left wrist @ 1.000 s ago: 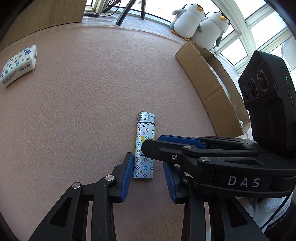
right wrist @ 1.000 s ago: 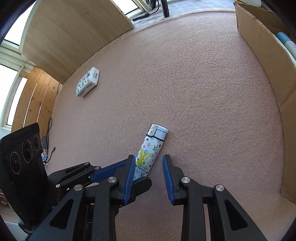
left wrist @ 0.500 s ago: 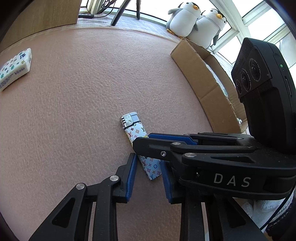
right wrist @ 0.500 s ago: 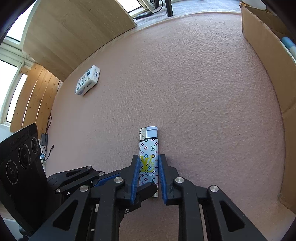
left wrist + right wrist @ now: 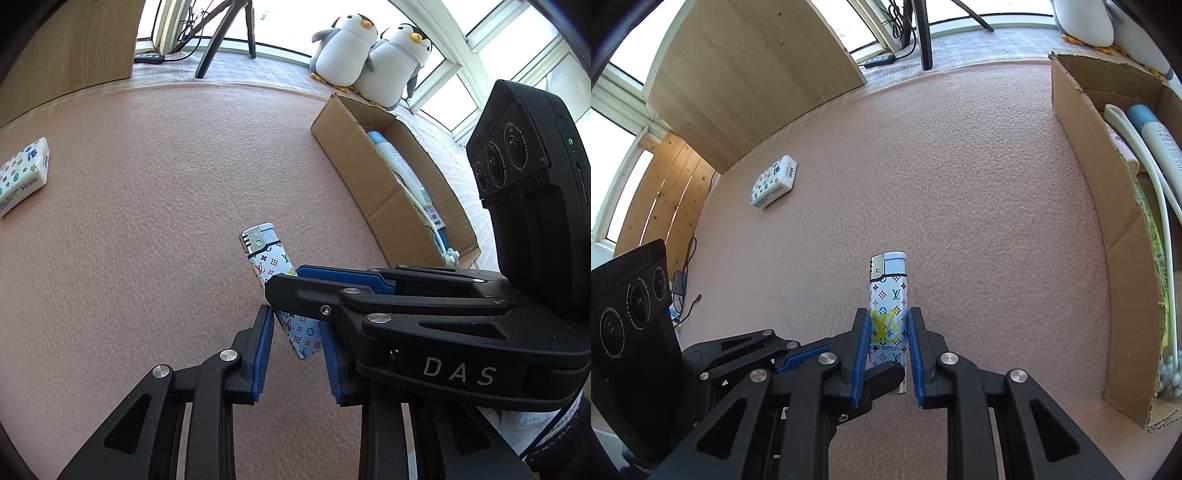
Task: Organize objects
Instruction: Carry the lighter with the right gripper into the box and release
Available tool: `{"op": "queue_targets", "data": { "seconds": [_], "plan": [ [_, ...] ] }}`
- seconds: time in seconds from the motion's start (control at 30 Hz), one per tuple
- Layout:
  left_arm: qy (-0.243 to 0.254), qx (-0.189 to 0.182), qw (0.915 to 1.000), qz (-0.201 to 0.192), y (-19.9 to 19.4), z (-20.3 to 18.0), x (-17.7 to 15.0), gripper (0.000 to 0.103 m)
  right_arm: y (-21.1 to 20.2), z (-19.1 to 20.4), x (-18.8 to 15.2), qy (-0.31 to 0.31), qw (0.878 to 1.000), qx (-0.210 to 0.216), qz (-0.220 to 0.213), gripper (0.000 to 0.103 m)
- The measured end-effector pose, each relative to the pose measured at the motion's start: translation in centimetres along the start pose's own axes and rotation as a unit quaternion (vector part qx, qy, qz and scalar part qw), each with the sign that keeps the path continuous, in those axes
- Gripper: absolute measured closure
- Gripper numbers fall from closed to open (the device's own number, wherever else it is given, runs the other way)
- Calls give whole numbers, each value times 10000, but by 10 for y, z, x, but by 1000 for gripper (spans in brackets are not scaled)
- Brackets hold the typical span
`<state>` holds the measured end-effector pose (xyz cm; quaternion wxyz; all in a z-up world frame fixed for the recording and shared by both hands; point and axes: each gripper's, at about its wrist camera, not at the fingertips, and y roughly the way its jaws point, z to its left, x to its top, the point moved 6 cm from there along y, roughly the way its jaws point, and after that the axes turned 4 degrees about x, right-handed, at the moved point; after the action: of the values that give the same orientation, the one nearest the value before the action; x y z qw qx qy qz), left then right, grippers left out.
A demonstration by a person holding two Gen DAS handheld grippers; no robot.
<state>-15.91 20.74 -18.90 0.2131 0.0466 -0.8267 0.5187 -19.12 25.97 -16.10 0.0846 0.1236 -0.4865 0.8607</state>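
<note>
**Lighter gripped and raised off the mat**

The right gripper (image 5: 886, 350) is clenched on the lighter (image 5: 888, 306), its blue pads pressed against both sides of the patterned body, metal cap pointing forward. Half a second ago the lighter lay low on the pink mat (image 5: 960, 184) between the same pads; now the mat looks farther off and more of the room shows, so the lighter appears lifted clear. A second ago the pads stood apart around it.

The left gripper (image 5: 295, 354) is released: its pads stand apart either side of the lighter's lower end (image 5: 301, 339), and it is unclear whether one of them touches it. It sits just beside the right gripper, much as before.

The left view alone shows two toy penguins (image 5: 369, 55) behind the cardboard box (image 5: 354, 155). The right view looks deeper into the box (image 5: 1108, 258), showing tubes and a white cable inside. Both views show the tissue pack (image 5: 774, 181) well apart on the mat.
</note>
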Motion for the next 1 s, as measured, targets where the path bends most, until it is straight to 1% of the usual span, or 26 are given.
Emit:
{"op": "queue_targets", "data": {
  "seconds": [0.17, 0.33, 0.53, 0.77, 1.0],
  "plan": [
    [198, -86, 9997, -100, -1, -27, 13, 75, -26, -10, 7, 26, 9996, -69, -266, 84],
    [421, -213, 9987, -166, -3, -57, 27, 75, -55, -29, 13, 69, 9984, -208, -527, 84],
    [695, -379, 9967, -147, 14, -102, 43, 75, -85, -61, 14, 250, 9960, -386, -763, 84],
    [1004, -531, 9935, -23, 39, -150, 52, 75, -113, -101, 10, 545, 9924, -564, -945, 84],
    [1177, -633, 9910, 113, 61, -179, 57, 75, -129, -131, 7, 740, 9895, -692, -1028, 84]
  ]
}}
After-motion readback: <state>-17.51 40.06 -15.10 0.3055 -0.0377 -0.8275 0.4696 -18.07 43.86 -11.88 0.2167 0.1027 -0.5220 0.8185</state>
